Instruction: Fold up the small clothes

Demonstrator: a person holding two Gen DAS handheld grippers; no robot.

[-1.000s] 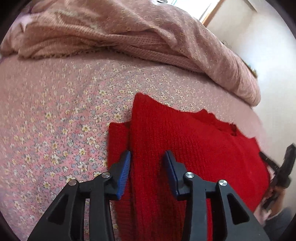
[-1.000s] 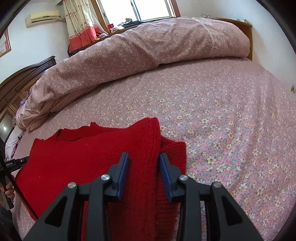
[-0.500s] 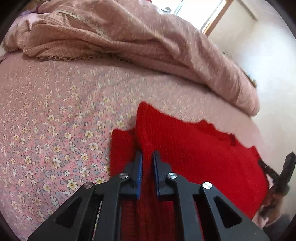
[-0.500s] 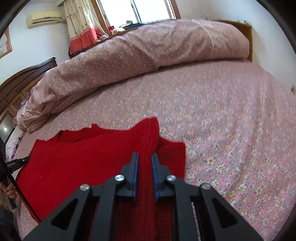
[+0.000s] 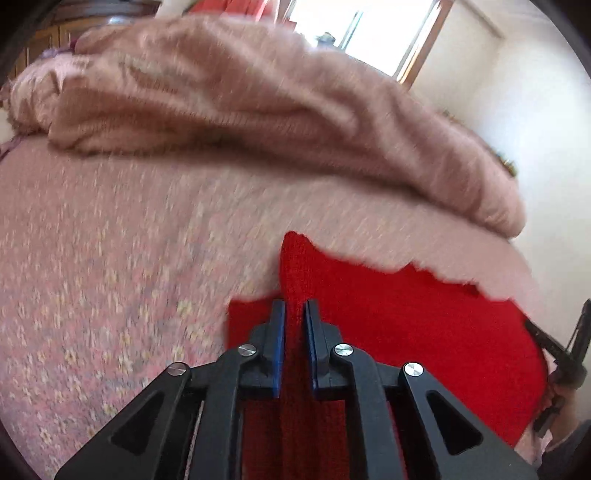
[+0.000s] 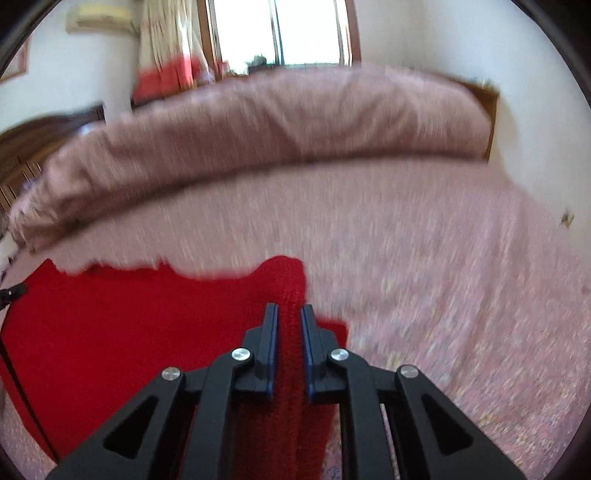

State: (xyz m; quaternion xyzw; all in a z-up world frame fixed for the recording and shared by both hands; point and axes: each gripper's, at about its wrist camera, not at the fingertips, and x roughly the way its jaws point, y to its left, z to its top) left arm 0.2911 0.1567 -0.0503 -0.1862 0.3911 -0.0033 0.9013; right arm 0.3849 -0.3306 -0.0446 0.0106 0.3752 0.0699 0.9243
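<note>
Floral bed is carrying your red sweater; your left gripper and right gripper are each pinching a raised fold of it at opposite edges, jaws closed.

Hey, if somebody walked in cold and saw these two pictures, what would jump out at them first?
The bright red knitted garment lying flat on the pink flowered bedsheet catches the eye first. Next, the black left gripper and right gripper, one at each side of the garment, each with its jaws pinched shut on a raised fold of the knit. Behind them a rolled pink quilt runs across the bed below a sunlit window.
</note>
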